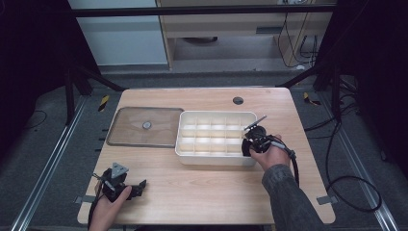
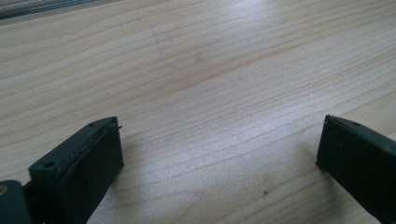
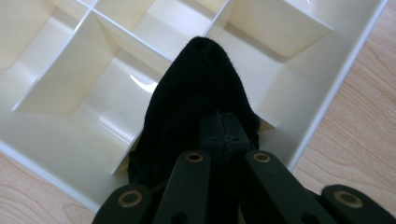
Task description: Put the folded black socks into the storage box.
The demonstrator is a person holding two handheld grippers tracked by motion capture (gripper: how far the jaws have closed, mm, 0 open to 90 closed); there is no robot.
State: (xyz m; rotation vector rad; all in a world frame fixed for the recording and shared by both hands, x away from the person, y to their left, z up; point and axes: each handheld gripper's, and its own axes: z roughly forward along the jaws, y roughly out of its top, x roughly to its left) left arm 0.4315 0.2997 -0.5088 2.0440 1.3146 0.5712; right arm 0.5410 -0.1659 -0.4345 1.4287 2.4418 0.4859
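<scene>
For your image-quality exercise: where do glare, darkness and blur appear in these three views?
High view: dark surroundings, evenly lit table. Right gripper view: white glare on the cream divided tray, black cloth featureless. Left gripper view: jaws slightly soft, wood grain sharp.

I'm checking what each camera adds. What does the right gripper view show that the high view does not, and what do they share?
Right gripper view alone: the right gripper, its jaws shut on a black cloth that hangs over the white divided tray, with the partition walls seen close up.

High view alone: the clear lid lying left of the tray, the left gripper resting on the wooden table near the front left corner, and both of the person's forearms.

Both: the tray, the table and the right gripper at the tray's right end.
</scene>
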